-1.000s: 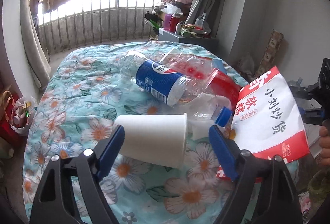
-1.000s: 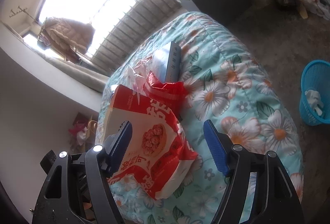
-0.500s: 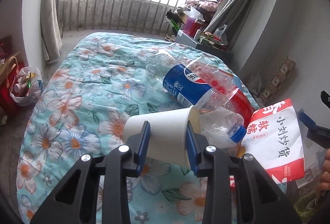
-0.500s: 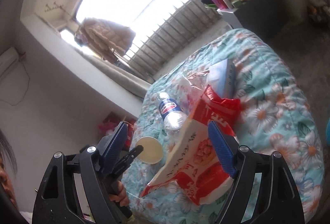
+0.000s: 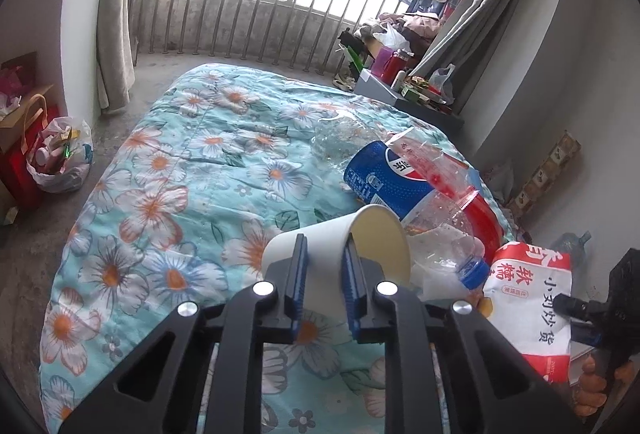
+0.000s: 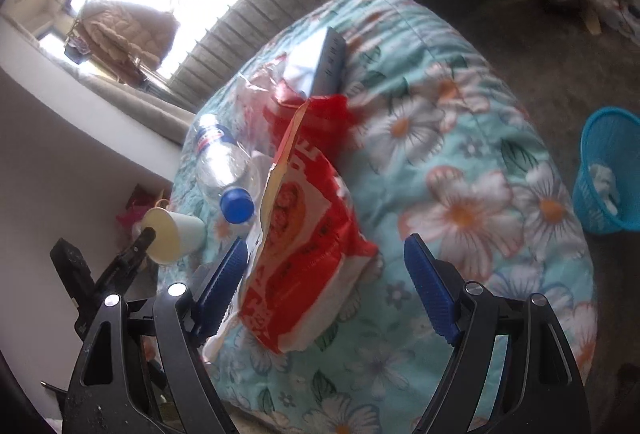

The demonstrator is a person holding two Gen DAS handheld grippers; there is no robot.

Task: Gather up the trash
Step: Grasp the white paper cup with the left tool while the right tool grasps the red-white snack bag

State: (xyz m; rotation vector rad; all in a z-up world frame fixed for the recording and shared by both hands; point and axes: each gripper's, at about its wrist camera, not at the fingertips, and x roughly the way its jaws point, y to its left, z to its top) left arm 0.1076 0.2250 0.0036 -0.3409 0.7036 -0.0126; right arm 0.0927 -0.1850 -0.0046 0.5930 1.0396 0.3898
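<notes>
A white paper cup (image 5: pixel 380 242) lies on its side on the floral bedspread (image 5: pixel 180 174), mouth toward the bottle. My left gripper (image 5: pixel 324 246) is closing on it, its blue pads pressing the cup's wall. The cup (image 6: pixel 172 234) also shows at the left of the right wrist view. Behind it lies a clear plastic bottle (image 5: pixel 384 182) with a blue label and blue cap. A red and white snack bag (image 6: pixel 304 234) stands between the wide-apart fingers of my right gripper (image 6: pixel 324 274), which is open; the pads do not press the bag.
A blue waste basket (image 6: pixel 608 170) with white paper inside stands on the floor right of the bed. A grey box (image 6: pixel 324 62), a clear wrapper and a red bag (image 6: pixel 320 114) lie further up the bed. A filled plastic bag (image 5: pixel 60 158) sits on the floor left.
My left jaws have gone from wide apart around the cup to pressing on it, and the cup has tipped up. The right gripper shifted, with the snack bag still between its fingers.
</notes>
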